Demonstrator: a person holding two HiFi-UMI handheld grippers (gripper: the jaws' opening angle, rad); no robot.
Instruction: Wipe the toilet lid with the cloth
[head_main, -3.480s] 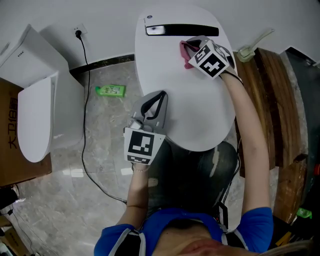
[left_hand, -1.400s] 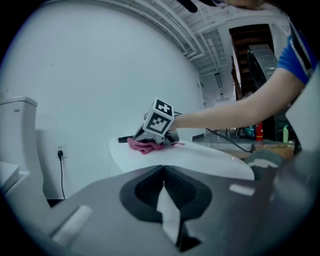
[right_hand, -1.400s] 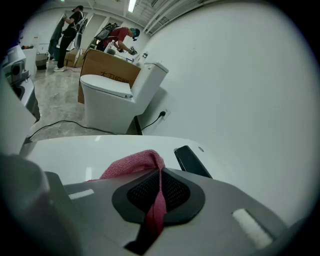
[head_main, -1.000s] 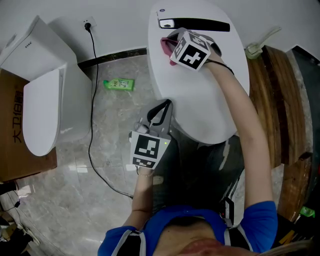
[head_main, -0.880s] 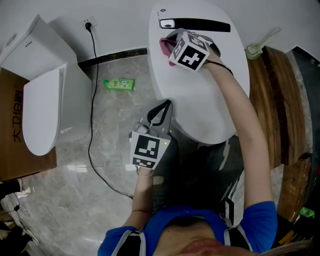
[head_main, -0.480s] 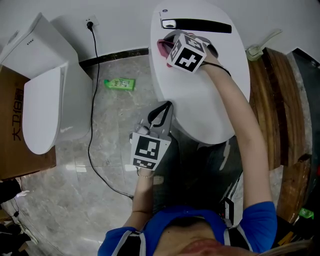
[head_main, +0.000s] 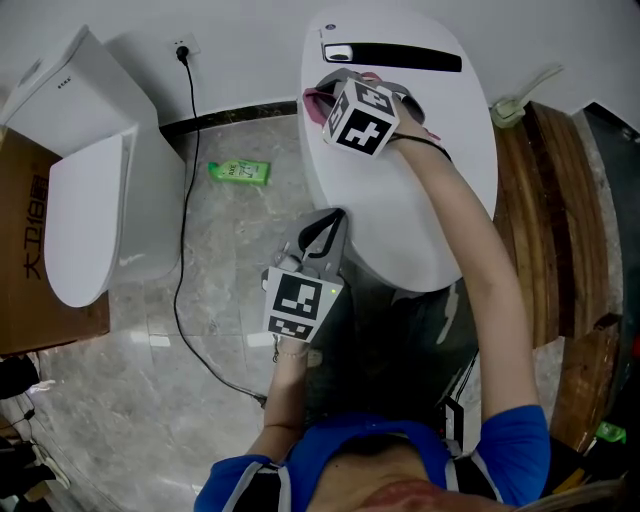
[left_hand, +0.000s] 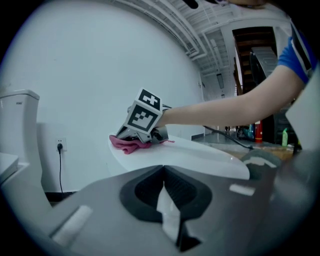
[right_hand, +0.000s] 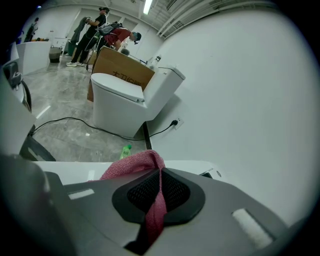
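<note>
Cloth (right_hand: 132, 169) pink, bunched, on white toilet lid (head_main: 370, 210)

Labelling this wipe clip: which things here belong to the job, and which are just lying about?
In the job: cloth, toilet lid, right gripper shut on the cloth.
Lying about: second toilet, green bottle, cord, cardboard box; left gripper idle, shut, empty.
</note>
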